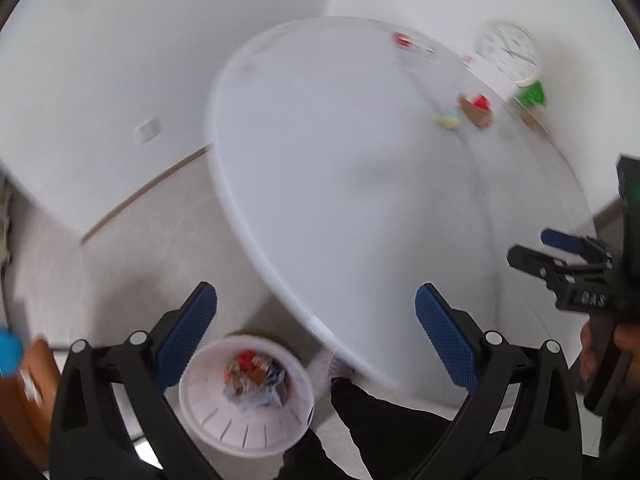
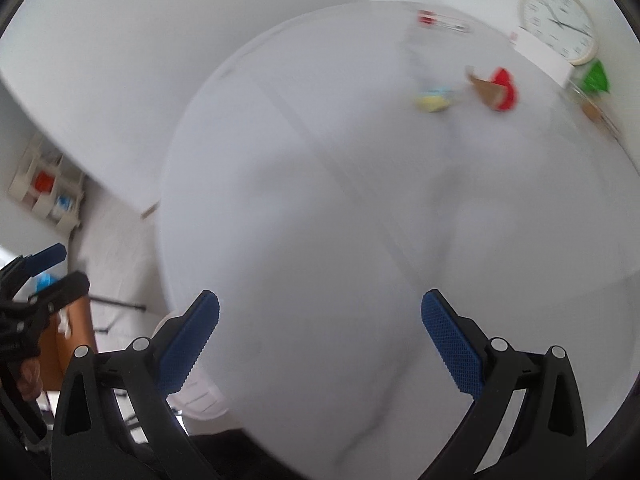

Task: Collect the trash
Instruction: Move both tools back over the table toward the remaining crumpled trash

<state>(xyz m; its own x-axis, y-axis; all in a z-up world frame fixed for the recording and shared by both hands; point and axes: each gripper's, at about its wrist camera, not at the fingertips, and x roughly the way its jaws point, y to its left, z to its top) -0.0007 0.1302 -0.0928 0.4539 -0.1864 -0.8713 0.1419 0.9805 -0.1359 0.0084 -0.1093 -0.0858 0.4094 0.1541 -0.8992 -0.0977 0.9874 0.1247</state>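
Observation:
A white bin (image 1: 208,420) stands on the floor beside the round white table (image 1: 340,180), with crumpled wrappers (image 1: 256,376) inside. My left gripper (image 1: 316,320) hangs open and empty above the bin and the table's edge. My right gripper (image 2: 320,320) is open over the table (image 2: 320,200) with nothing between its pads, and it also shows at the right of the left wrist view (image 1: 530,246). At the table's far side lie a yellow-blue wrapper (image 2: 432,100), a brown and red wrapper (image 2: 496,88) and a red-capped clear item (image 2: 440,22). Both views are blurred.
A wall clock (image 2: 558,24), a white card (image 2: 540,54) and a green object (image 2: 596,76) sit at the table's far right. A shelf unit (image 2: 44,188) stands by the wall on the left. A person's dark trouser leg (image 1: 372,412) is beside the bin.

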